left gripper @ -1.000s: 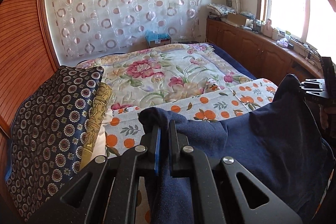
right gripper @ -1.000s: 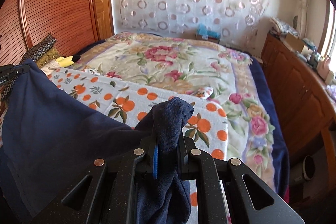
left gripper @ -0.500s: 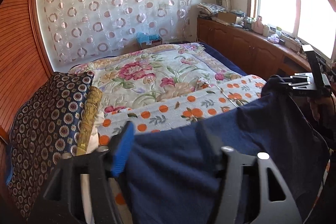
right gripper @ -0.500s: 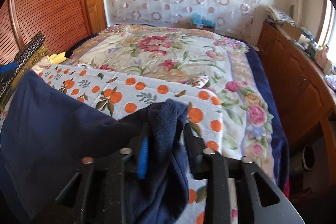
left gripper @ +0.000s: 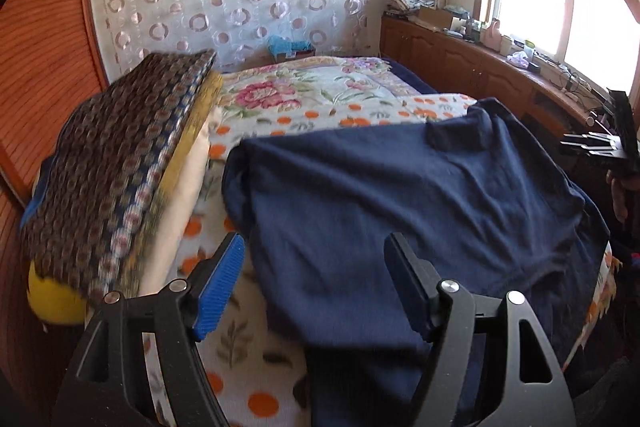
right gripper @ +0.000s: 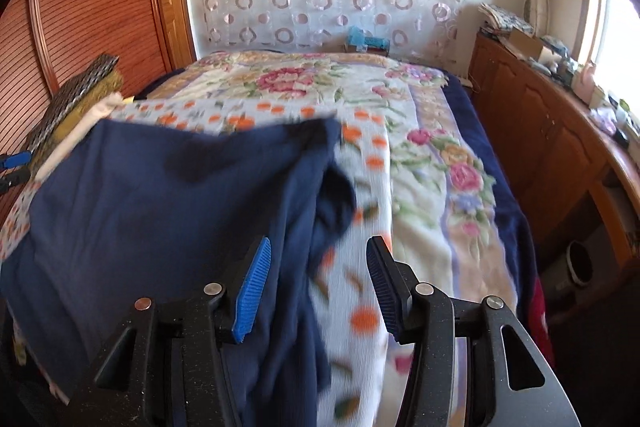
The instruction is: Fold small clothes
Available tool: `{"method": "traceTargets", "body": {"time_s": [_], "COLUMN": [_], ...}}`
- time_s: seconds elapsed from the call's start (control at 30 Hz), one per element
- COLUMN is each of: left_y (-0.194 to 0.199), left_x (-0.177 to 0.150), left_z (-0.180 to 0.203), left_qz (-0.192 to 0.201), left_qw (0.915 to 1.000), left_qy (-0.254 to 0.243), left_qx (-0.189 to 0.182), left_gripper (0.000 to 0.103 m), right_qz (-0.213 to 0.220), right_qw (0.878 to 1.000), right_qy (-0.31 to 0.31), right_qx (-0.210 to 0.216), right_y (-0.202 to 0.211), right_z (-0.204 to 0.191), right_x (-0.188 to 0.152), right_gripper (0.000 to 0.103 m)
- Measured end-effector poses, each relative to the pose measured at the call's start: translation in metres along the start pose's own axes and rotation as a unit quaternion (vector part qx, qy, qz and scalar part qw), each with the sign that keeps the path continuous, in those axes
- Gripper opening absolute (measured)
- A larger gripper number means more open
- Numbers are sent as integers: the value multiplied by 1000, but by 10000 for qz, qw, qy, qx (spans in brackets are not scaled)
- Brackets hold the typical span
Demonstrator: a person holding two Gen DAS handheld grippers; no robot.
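- Left wrist view: we see our left gripper [left gripper: 314,283] with its jaws spread and still widening. Nothing is pinched; the blue pad and the black finger stand clear on either side of the near edge of the navy garment [left gripper: 400,203].
- The navy garment lies spread flat on the orange-dotted sheet [left gripper: 240,367], which covers the near part of the bed.
- Left of the garment, a stack of patterned cushions [left gripper: 116,163] leans at the bed's side, blurred, so we cannot make out its layers for certain.
- Beyond the garment's far right corner, our right gripper [left gripper: 592,145] hangs off the bed's edge, apart from the cloth.
- Right wrist view: our right gripper [right gripper: 318,275] is released too, jaws opening. The garment's [right gripper: 160,203] folded right edge runs between the two blue pads, and neither pad presses on it.
- The garment covers the left half of the dotted sheet [right gripper: 360,291]; beyond it lies the floral quilt [right gripper: 304,87].
- At the garment's far left, the blue tips of the left gripper [right gripper: 14,167] peek in at the frame's edge.
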State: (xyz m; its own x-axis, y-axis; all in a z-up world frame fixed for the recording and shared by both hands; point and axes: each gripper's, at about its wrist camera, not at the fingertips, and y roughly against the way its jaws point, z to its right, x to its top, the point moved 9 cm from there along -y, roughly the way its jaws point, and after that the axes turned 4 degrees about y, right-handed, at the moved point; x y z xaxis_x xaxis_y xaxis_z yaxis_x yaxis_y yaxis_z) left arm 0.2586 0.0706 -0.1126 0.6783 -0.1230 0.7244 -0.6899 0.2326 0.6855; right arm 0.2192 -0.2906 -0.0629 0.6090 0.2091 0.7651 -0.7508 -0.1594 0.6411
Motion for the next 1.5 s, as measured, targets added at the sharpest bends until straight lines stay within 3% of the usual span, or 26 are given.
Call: {"method": "traceTargets", "body": {"time_s": [0.07, 0.27, 0.47, 0.63, 0.83, 0.93, 1.0, 1.2, 1.27, 1.5], "left_y": [4, 21, 34, 46, 49, 49, 49, 48, 48, 86], "left_x": [-15, -59, -95, -119, -132, -132, -133, -133, -133, -127], "left_z": [-2, -10, -19, -26, -21, -14, -12, -6, -4, 3], "left_qz": [-86, -251, -353, -385, -413, -402, -375, -367, -377, -108], "left_qw": [9999, 9993, 9980, 9962, 9954, 9956, 9960, 9966, 9968, 9977], "left_qy": [75, 261, 448, 743, 850, 848, 802, 727, 699, 669], "left_qx": [18, 130, 267, 252, 137, 49, 87, 83, 80, 93], "left_gripper": [73, 73, 73, 72, 43, 36, 34, 16, 7, 2], "right_qz": [-124, -262, -203, -115, -168, -179, -90, 388, 345, 91], "right_qw": [9997, 9987, 9979, 9961, 9959, 9969, 9973, 9954, 9948, 9960], "right_qy": [-17, -378, -513, -718, -755, -627, -590, -717, -787, -780], "right_qx": [220, 207, 335, 506, 462, 436, 438, 510, 548, 424], "right_y": [11, 48, 72, 77, 70, 68, 73, 109, 108, 87], "right_z": [-6, 2, -3, -5, -14, -21, -23, -27, -27, -31], "right_x": [-20, -72, -93, -103, -113, -109, -105, -102, -110, -124], "right_gripper": [52, 47, 37, 36, 34, 22, 6, 5, 5, 5]}}
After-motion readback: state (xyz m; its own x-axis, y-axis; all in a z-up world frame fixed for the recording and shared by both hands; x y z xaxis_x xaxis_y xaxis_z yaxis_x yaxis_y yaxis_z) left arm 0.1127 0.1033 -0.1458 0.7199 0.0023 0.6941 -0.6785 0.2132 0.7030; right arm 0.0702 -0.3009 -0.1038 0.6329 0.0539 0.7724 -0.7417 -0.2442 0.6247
